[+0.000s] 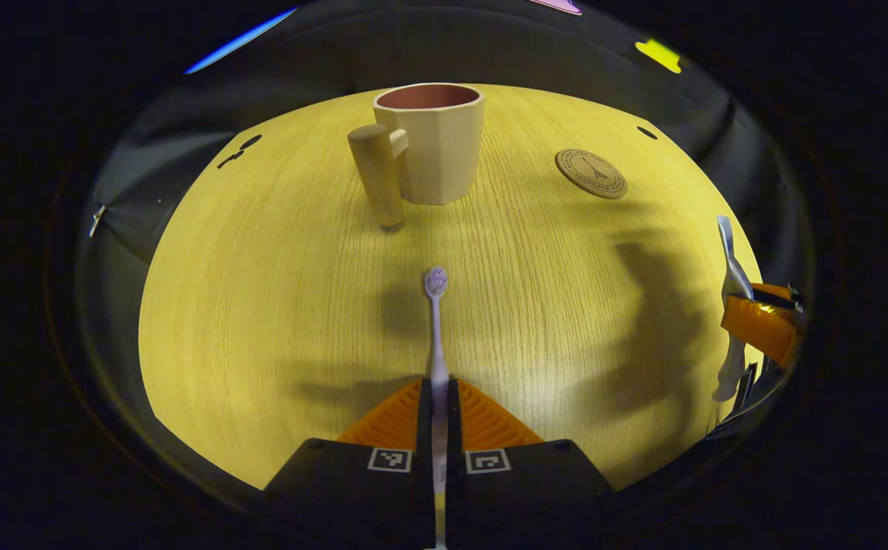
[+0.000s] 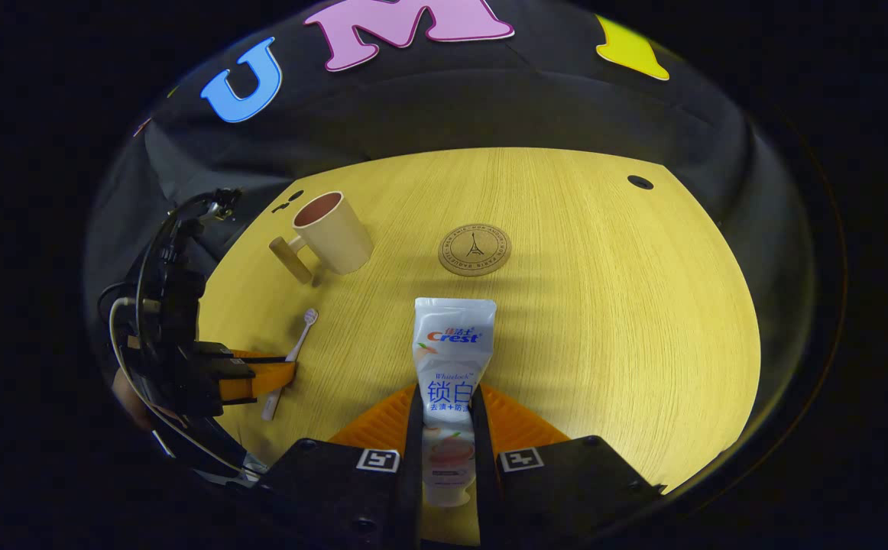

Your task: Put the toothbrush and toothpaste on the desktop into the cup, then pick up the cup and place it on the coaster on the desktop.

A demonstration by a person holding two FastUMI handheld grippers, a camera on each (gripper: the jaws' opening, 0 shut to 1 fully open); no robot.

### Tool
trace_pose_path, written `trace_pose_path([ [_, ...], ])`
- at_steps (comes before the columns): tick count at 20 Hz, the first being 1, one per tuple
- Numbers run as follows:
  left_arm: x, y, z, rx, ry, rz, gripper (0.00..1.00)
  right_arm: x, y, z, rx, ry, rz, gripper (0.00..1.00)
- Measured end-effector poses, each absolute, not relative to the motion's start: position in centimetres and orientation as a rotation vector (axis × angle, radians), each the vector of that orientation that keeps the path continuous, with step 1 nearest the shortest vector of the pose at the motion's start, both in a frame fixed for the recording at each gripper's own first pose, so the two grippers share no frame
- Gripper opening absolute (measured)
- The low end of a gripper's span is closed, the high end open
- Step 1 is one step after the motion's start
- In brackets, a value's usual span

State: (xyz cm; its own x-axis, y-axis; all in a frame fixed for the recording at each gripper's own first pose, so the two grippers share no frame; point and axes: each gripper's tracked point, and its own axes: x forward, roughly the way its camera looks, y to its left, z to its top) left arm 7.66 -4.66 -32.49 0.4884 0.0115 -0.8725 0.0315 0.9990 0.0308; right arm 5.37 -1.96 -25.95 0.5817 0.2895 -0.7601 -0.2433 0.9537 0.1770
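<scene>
My left gripper is shut on a pale purple toothbrush, whose bristle head points toward the cream cup with a wooden handle standing farther back. The round cork coaster lies to the right of the cup. In the right gripper view, my right gripper is shut on a white toothpaste tube, cap end toward the camera, above the wooden desktop. The cup and coaster lie beyond it. The left gripper with the toothbrush shows at the left; the right gripper with the tube shows at the left gripper view's right edge.
The round wooden desktop is ringed by the booth's black cloth wall. Small dark holes sit near the table's far edge. Cables and a hand trail behind the left gripper.
</scene>
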Motion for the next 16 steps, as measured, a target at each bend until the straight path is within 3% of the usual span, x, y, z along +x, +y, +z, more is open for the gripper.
trace_pose_path([
  [8, 7.8, -4.1, -32.2, 0.009, 0.905, -0.081, 0.06, 9.6, -1.2, -24.1, -0.008, 0.822, 0.351, 0.32],
  [16, 6.7, -3.9, -28.2, -0.026, 0.758, -0.092, 0.07, 16.4, 3.8, -16.1, 0.047, 0.603, 0.397, 0.32],
])
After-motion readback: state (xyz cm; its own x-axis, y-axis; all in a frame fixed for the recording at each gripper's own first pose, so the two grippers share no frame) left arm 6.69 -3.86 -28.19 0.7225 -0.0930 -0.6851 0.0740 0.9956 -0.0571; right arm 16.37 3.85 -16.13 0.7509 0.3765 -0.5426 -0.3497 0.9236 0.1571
